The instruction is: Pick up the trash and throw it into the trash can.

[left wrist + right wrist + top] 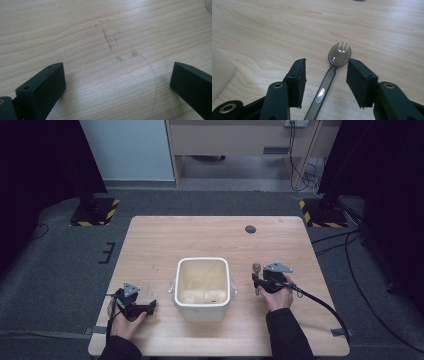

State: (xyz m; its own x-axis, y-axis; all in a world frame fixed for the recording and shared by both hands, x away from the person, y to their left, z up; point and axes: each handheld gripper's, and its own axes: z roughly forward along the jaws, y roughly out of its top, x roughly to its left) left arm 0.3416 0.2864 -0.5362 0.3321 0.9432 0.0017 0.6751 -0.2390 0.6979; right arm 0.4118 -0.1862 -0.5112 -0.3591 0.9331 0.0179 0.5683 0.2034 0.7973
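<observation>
A dark translucent spork lies flat on the wooden table, its tined bowl pointing away from me; in the high view the spork sits just right of the white container. My right gripper hovers low over it, jaws apart on either side of the handle, and neither pad touches it. That right gripper sits at the table's right. My left gripper stands open over bare wood, nothing between its jaws. The left gripper rests near the table's front left.
A white square container with pale contents stands at the table's middle front, between my two hands. A small dark round mark lies near the far edge. Pencil scribbles mark the wood ahead of the left jaws.
</observation>
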